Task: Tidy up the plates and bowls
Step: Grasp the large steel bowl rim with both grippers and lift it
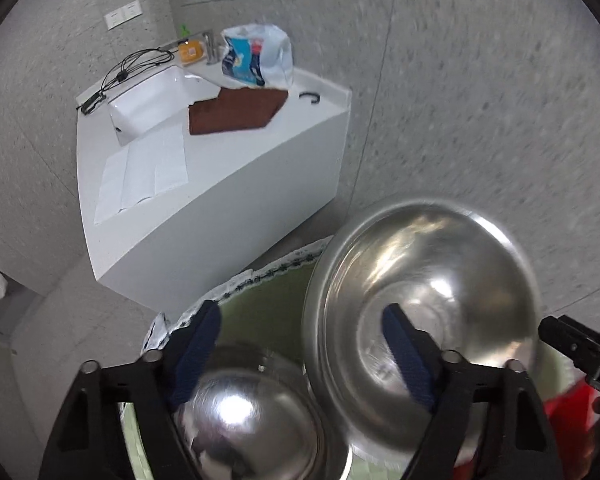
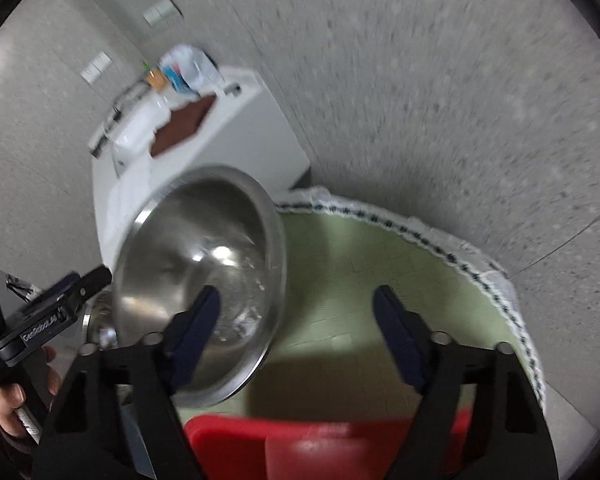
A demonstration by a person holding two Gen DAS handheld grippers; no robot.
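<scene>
Both claws spread wide over two steel bowls, holding nothing.

Left claw hangs open above a green round desk, with a small bowl lying dome-up between its fingers. A bigger bowl stands tilted just beside it, hollow toward the camera; what holds it up cannot be told. Right claw is open too, one finger in front of that bigger bowl, with a red tray below.

Two steel bowls are seen at lower centre, one red object at the bottom, and one brown cloth at upper left.
</scene>
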